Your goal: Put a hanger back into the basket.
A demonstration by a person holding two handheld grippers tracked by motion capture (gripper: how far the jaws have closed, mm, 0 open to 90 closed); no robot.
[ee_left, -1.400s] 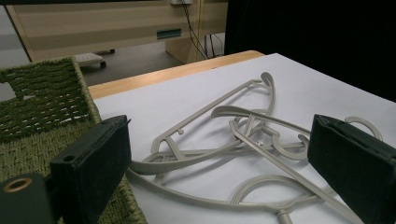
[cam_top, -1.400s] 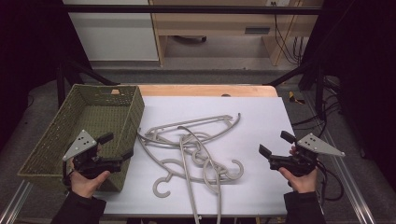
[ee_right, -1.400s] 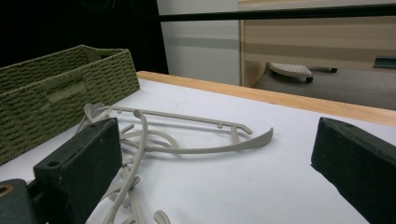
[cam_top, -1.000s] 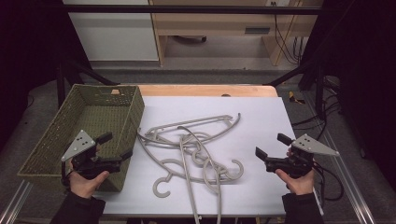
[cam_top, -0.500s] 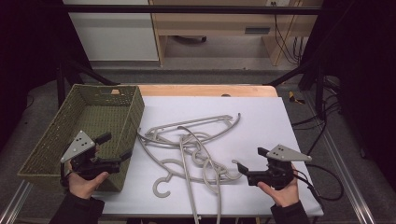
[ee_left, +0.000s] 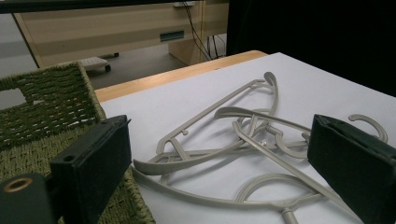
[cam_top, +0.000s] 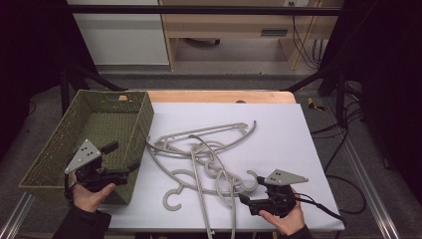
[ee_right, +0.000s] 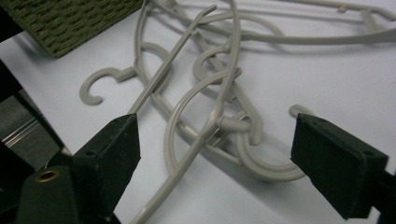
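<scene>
Counting what lies before me, I see one woven green basket (cam_top: 59,149) on my left and a tangle of grey plastic hangers (cam_top: 209,154) on the white table (cam_top: 298,129), three hooks showing. My right gripper (cam_top: 245,200) has just been closing a little, yet its jaws stand wide, a hook and crossed bars between them, untouched. My left gripper (cam_top: 124,158) hangs open at the basket's edge, holding nothing. No writing is readable.

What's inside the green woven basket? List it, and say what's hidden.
The green woven basket shows bare woven floor and nothing lying on it. The left gripper and its hand cover the near right corner, so that patch cannot be checked. The grey hangers lie outside, on the white table.
</scene>
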